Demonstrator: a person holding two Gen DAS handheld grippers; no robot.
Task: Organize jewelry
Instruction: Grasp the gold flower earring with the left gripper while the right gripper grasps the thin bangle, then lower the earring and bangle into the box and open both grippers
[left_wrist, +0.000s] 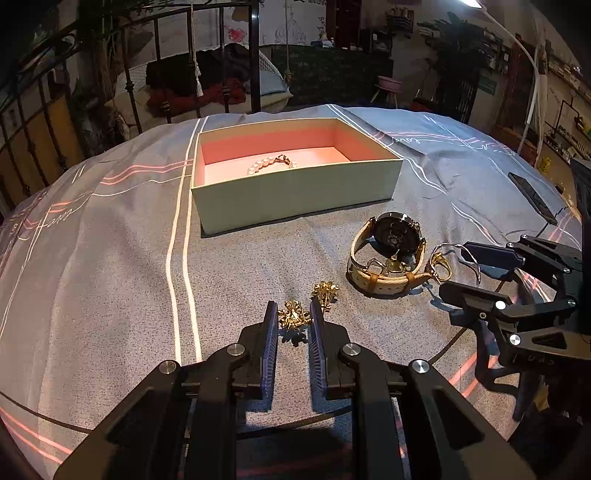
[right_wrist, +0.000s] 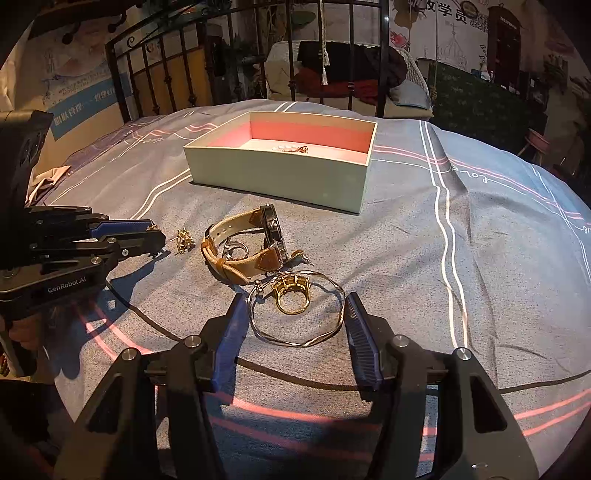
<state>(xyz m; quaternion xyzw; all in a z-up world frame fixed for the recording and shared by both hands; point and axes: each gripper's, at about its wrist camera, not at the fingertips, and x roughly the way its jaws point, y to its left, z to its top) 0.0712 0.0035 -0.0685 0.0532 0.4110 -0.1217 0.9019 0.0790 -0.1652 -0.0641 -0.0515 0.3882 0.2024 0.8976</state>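
Observation:
An open box (left_wrist: 295, 184) with a pink inside stands on the bed; a pearl bracelet (left_wrist: 271, 164) lies in it. It also shows in the right wrist view (right_wrist: 280, 173). My left gripper (left_wrist: 293, 314) is partly closed around a gold brooch (left_wrist: 293, 316), jaws close beside it; contact is unclear. A second gold brooch (left_wrist: 325, 290) lies just beyond. My right gripper (right_wrist: 295, 308) is open, jaws on either side of a thin silver bangle (right_wrist: 295, 339) with a gold ring (right_wrist: 291, 295) inside it. A tan-strap watch (right_wrist: 247, 247) lies beyond.
The grey bedspread (left_wrist: 110, 258) with white and pink lines covers the bed. A dark phone (left_wrist: 532, 197) lies at the right. A black metal bed frame (right_wrist: 295, 55) stands behind the box. The left gripper shows in the right wrist view (right_wrist: 155, 236).

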